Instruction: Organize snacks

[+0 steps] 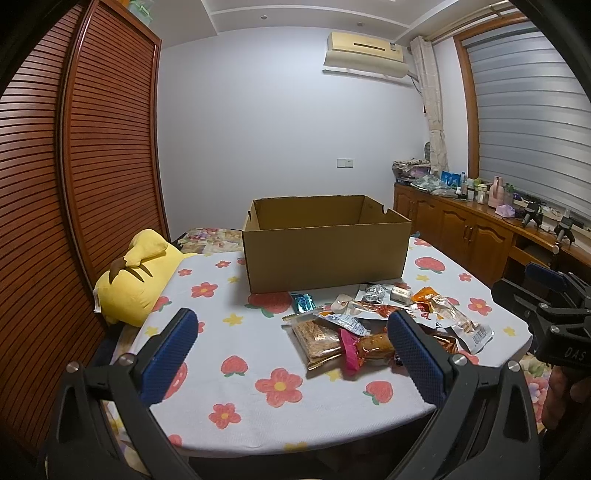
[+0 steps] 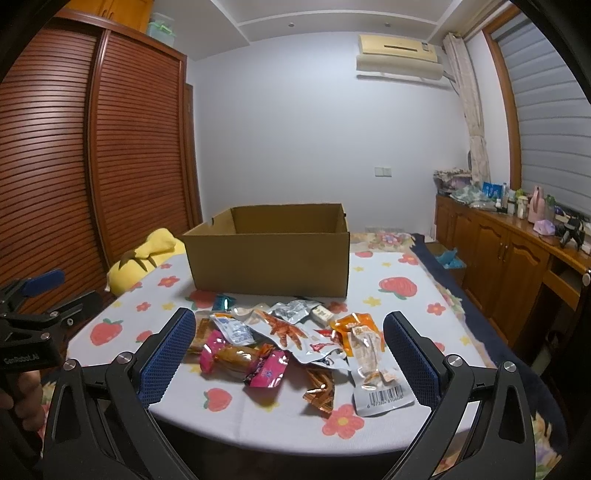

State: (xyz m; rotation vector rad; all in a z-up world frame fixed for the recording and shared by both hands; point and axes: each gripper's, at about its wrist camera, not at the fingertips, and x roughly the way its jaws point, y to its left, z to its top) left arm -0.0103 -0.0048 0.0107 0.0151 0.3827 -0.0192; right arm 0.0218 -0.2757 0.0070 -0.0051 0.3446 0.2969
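Both hand-held grippers, left and right, gape wide and empty above snacks heaped before the cardboard box.

yellow plush toy lay at the left edge of the table, against the brown louvered wardrobe doors. white tablecloth with a strawberry and flower print covered the table. cream air conditioner was mounted high on the lavender back wall, a white wall switch lower down. patterned curtain hung tied beside a window with grey blinds. wooden sideboard ran along the right wall, its top cluttered with bottles, a pink jug and folded fabric. green-lidded container sat on top of the wardrobe.
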